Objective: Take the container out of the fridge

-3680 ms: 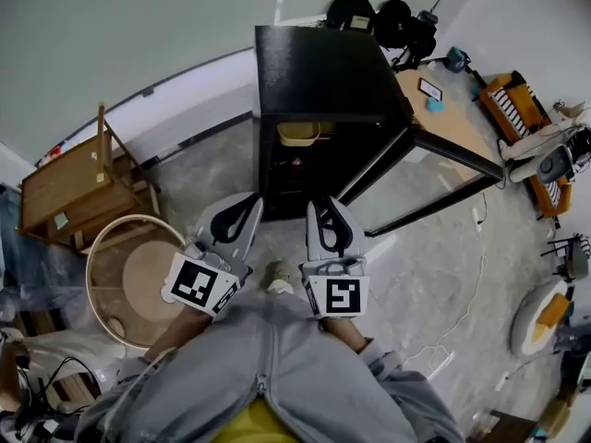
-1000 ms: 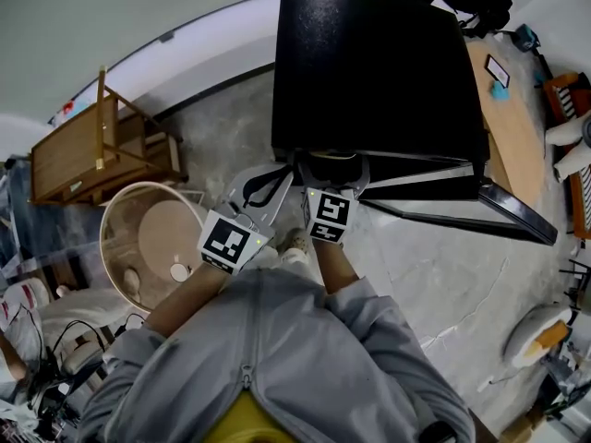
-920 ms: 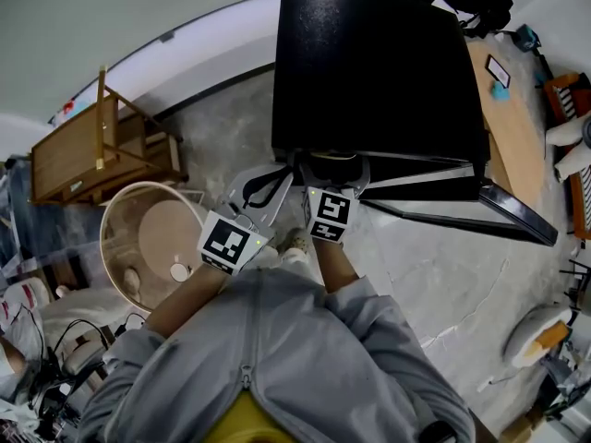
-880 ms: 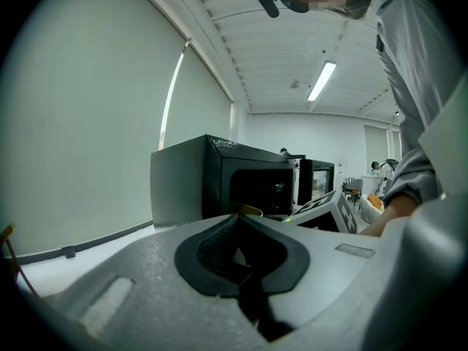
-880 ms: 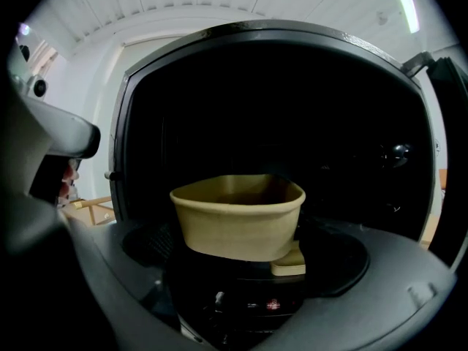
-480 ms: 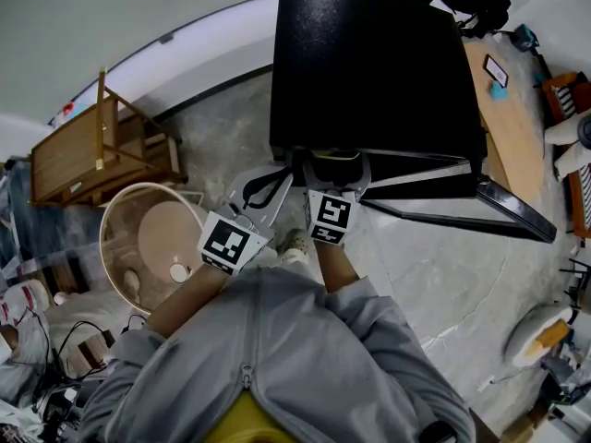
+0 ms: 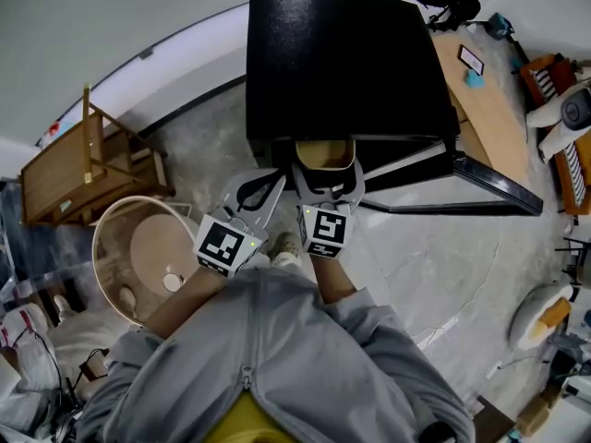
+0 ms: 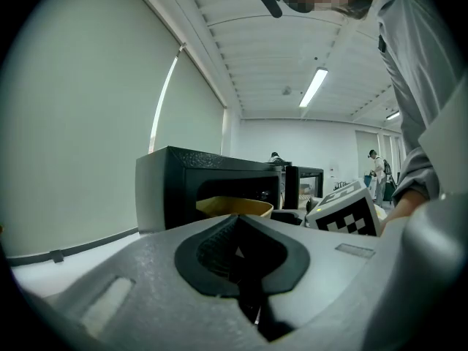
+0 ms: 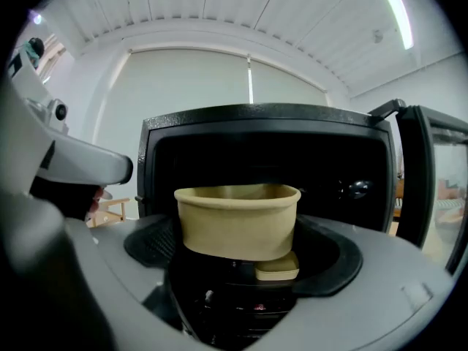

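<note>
Right gripper view: our right gripper (image 7: pixel 328 167), jaws just closed on the container (image 9: pixel 238 221), could let it slip and drop if that wide grip is weak; left gripper (image 7: pixel 273 181) shut, empty.

The grey two-jaw right gripper (image 7: pixel 325 161) points forward, jaws just closed on a tan plastic container (image 9: pixel 238 221). The matching left gripper (image 7: pixel 268 181) hangs beside it, jaws together.

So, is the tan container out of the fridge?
Almost out: the tan round container sits just past the front edge of the black fridge, held by the right gripper, whose jaws just closed.
</note>
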`<state>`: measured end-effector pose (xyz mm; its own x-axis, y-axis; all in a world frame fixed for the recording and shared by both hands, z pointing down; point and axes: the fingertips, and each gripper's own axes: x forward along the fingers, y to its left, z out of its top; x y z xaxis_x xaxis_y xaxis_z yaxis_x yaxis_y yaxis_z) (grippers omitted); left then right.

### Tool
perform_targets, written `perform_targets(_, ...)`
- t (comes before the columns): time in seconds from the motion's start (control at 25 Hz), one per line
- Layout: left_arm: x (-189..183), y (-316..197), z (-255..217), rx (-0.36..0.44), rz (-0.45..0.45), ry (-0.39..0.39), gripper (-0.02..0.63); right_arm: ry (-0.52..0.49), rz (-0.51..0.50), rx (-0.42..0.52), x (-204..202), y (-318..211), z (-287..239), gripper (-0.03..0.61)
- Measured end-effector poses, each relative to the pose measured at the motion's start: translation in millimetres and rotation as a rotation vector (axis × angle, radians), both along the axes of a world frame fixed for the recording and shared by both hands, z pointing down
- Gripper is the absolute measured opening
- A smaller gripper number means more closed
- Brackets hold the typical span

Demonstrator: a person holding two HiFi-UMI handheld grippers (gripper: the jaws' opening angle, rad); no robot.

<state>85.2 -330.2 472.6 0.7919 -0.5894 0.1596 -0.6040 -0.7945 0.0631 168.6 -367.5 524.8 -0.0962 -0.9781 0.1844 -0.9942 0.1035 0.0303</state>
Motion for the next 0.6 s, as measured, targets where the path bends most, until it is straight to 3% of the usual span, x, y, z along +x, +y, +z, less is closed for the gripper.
perform_targets(0.6,52,14,-15,0.006,0.126,0.060,0.005,0.037,0.178,-0.027,65,97,-33,0.468)
